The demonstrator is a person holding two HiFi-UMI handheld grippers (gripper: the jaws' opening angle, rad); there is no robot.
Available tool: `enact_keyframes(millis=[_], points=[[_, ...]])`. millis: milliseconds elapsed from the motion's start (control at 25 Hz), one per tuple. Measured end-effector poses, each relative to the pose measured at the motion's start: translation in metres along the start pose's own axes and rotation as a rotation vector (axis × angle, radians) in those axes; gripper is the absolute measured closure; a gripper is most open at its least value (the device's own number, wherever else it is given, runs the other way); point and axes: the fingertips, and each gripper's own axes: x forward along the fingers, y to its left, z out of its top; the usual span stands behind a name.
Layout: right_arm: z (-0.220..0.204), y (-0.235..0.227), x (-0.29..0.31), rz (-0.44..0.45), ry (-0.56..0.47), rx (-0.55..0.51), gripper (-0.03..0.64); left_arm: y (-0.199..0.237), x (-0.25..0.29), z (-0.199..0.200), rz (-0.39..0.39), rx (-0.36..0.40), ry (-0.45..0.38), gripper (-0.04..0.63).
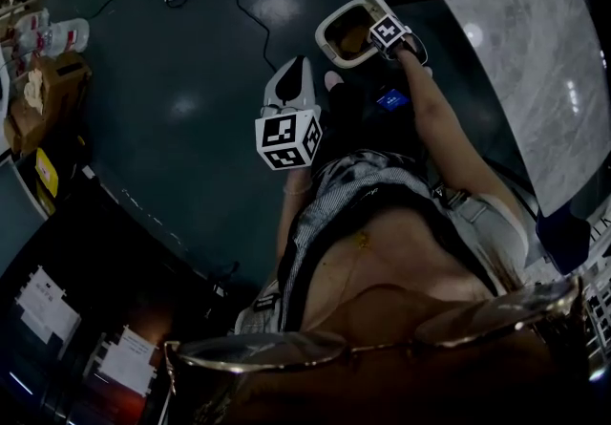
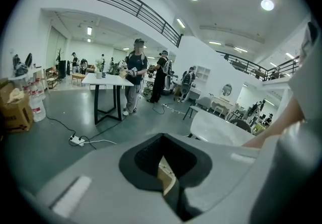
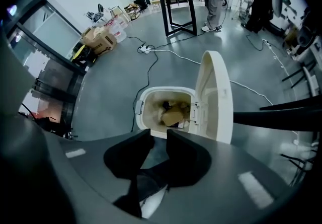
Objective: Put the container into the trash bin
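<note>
Grey plastic up close: holding the left gripper (image 2: 163,163) pinched together, empty. Pointing the right gripper (image 3: 160,135) steeply down, jaws gaping wide, gripping nothing. Hovering just above the white trash bin (image 3: 142,98) with its lid (image 3: 214,92) flipped up. Seeing the tan container (image 3: 174,115) lying inside already.

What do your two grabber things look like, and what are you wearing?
The left gripper and the right gripper look alike. Each has a smooth pale grey shell with two black jaws at the front. Each also carries a white cube printed with black square markers. No cables show on either one. The person wears a shirt that looks checked.
</note>
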Motion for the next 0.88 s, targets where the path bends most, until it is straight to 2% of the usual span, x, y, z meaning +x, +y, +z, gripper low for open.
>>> enact_keyframes(millis=[240, 400, 640, 880], points=[[0.001, 0.009, -0.011, 0.004, -0.018, -0.029, 0.518, -0.001, -0.002, 0.0, -0.011, 0.004, 0.003, 0.594], [0.0, 0.012, -0.017, 0.011, -0.041, -0.023, 0.591, -0.003, -0.001, -0.004, -0.02, 0.006, 0.013, 0.594], [0.007, 0.018, -0.031, 0.042, -0.103, -0.027, 0.591, -0.01, 0.006, -0.01, -0.039, 0.015, 0.021, 0.594], [0.032, 0.039, -0.068, 0.115, -0.23, -0.082, 0.589, -0.011, 0.013, -0.012, -0.051, 0.028, 0.034, 0.594]])
